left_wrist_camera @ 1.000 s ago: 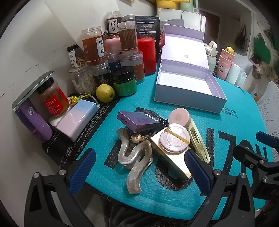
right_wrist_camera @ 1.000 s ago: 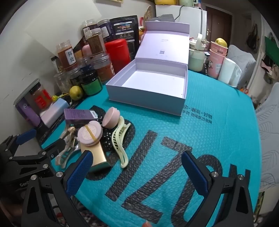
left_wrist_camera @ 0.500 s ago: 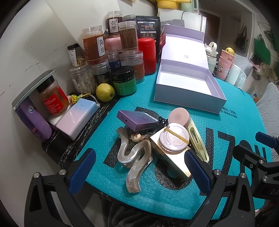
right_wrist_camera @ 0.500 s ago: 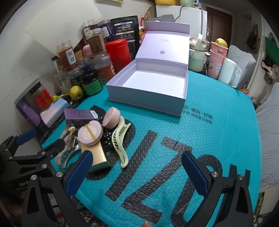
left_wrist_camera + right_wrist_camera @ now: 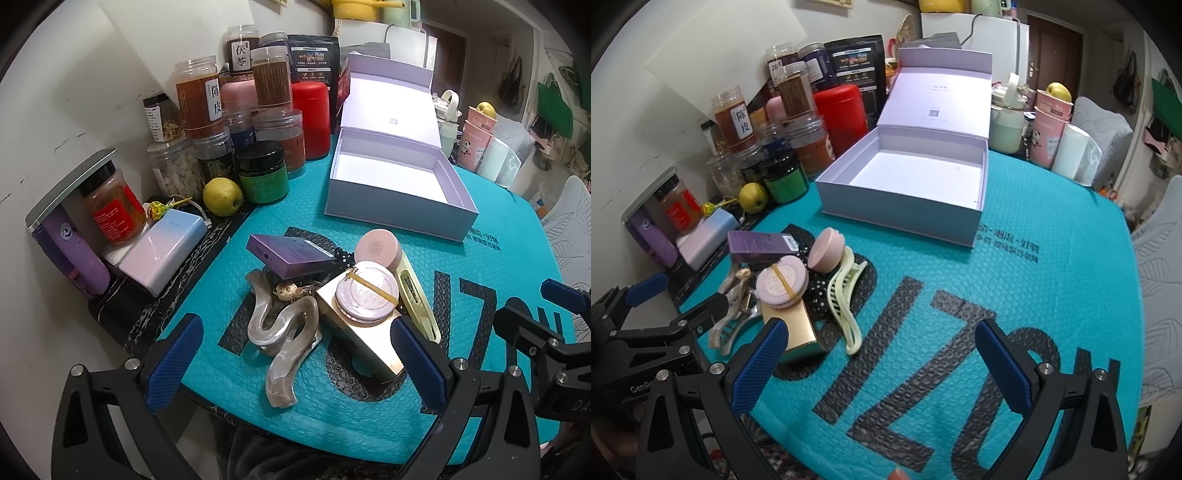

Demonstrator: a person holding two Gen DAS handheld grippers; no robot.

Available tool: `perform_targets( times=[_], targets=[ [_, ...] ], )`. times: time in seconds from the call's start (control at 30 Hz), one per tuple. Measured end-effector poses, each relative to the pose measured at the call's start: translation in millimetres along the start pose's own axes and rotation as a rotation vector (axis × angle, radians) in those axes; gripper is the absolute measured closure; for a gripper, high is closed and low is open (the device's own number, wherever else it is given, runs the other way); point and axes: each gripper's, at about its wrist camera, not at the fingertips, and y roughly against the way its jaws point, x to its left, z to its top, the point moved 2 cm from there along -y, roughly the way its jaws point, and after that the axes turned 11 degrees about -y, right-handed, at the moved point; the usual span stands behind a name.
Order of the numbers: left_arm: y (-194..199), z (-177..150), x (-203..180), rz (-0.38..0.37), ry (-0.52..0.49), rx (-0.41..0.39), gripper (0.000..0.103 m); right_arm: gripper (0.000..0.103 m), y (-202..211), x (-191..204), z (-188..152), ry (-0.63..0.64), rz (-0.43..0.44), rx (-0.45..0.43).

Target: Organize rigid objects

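Observation:
A pile of small items lies on the teal mat: a purple box (image 5: 291,254), a gold box (image 5: 362,339) with a round lilac tin (image 5: 367,293) on top, a pink round case (image 5: 378,249), a pale green hair claw (image 5: 846,291) and a pearly wavy hair clip (image 5: 284,339). Behind them stands an open lavender gift box (image 5: 399,184), empty inside. My left gripper (image 5: 295,363) hovers open just in front of the pile. My right gripper (image 5: 879,365) is open over bare mat, right of the pile, holding nothing.
Several jars, a red canister (image 5: 310,118), a green jar (image 5: 263,175) and a lemon (image 5: 222,196) crowd the back left by the wall. A white power bank (image 5: 162,251) lies on the dark ledge. Cups and a paper roll (image 5: 1071,151) stand at the back right.

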Motion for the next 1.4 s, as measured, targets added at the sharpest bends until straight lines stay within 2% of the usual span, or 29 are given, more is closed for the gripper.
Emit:
perform_targets(
  times=[0.97,1.4],
  targets=[
    [-1.2,0.3,2.3,-0.01,0.008,0.01,0.0,0.0,-2.1,-5.0,-0.2,-0.02,0.005,0.009],
    [-0.6,-11.9,1.9,-0.011,0.035,0.026,0.0,0.0,-0.4,-6.7,-9.8,-0.02,0.041,0.016]
  ],
)
